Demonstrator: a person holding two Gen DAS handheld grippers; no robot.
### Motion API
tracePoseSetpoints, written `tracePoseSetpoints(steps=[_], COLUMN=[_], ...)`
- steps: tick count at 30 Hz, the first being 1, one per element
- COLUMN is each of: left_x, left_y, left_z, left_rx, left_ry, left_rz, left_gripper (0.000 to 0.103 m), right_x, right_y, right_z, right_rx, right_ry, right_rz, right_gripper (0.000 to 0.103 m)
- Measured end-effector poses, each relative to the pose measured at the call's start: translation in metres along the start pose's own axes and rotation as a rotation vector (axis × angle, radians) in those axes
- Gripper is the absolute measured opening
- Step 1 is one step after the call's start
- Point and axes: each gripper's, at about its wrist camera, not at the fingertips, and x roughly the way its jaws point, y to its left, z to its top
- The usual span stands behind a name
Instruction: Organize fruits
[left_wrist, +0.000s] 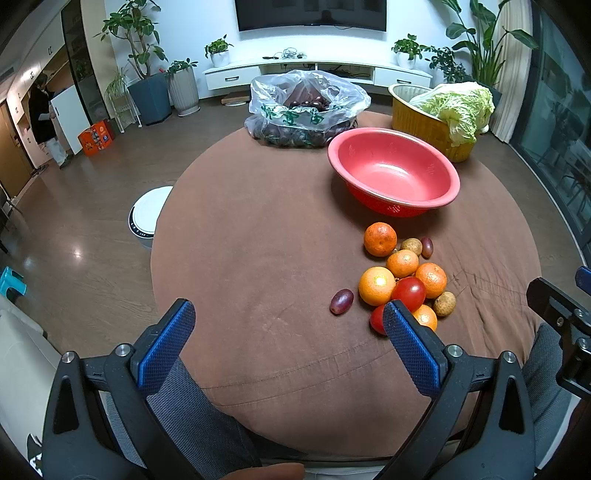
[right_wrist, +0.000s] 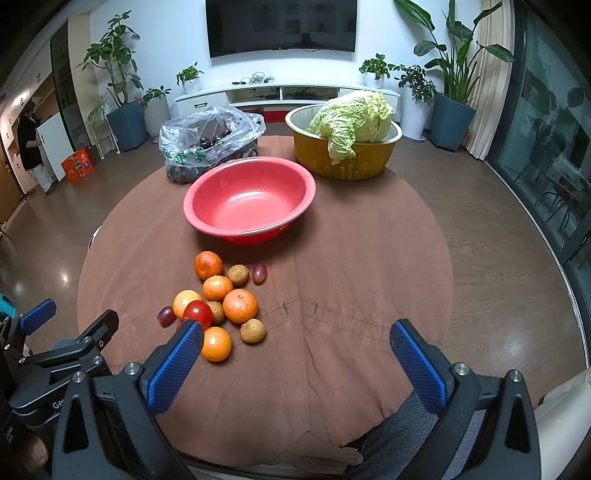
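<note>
A pile of fruit lies on the brown round table (left_wrist: 258, 258): several oranges (left_wrist: 380, 239) (right_wrist: 240, 305), red tomatoes (left_wrist: 408, 293) (right_wrist: 197, 314), brown longans (left_wrist: 444, 303) (right_wrist: 252, 331) and purple grapes (left_wrist: 341, 301) (right_wrist: 259, 273). An empty red basin (left_wrist: 393, 171) (right_wrist: 249, 199) stands just beyond the pile. My left gripper (left_wrist: 290, 314) is open and empty, near the table's front edge, left of the pile. My right gripper (right_wrist: 297, 332) is open and empty, to the right of the pile.
A clear plastic bag of dark fruit (left_wrist: 304, 107) (right_wrist: 210, 144) and a yellow basin holding a cabbage (left_wrist: 443, 114) (right_wrist: 347, 144) stand at the table's far side. A white round robot vacuum (left_wrist: 147, 214) is on the floor at left. A person (left_wrist: 44, 118) stands far left.
</note>
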Motion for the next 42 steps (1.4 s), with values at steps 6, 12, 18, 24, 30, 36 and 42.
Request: tracePoseSetpoints(steps=[6,12,18,24,30,36,42], left_x=[0.001,0.003,0.004,0.012,0.024,0.042,0.072], left_y=[0.000,-0.001,0.000,0.007,0.004,0.011,0.017], left_z=[0.000,0.000,0.000,0.003,0.002,0.004,0.011], left_rx=[0.002,0.008,0.009,0.052,0.212,0.298,0.459], left_ry=[0.000,0.000,-0.001,-0.009,-0.026,0.010,0.035], left_rz=[-0.002,-0.008,-0.005,-0.017,-0.226,-0.201,-0.361], left_gripper=[0.103,0.103,0.103,0.103,0.103,0.103,0.103], right_x=[0.000,0.001,0.003,0.006,0.020,0.046,0.065], right_y=[0.000,0.000,-0.001,-0.003,-0.005,0.008,0.010], right_z=[0.000,0.000,-0.001,-0.004,-0.019,-0.032,-0.025], right_rx=[0.001,0.002,0.004,-0.012,-0.086,-0.132,-0.209], right_ry=[0.000,0.002,0.004,-0.003,-0.018,0.039,0.079], right_rz=[0.000,0.001,0.002,0.018,0.138,0.225,0.272], right_gripper=[0.103,0.103,0.103,0.103,0.103,0.090,0.075])
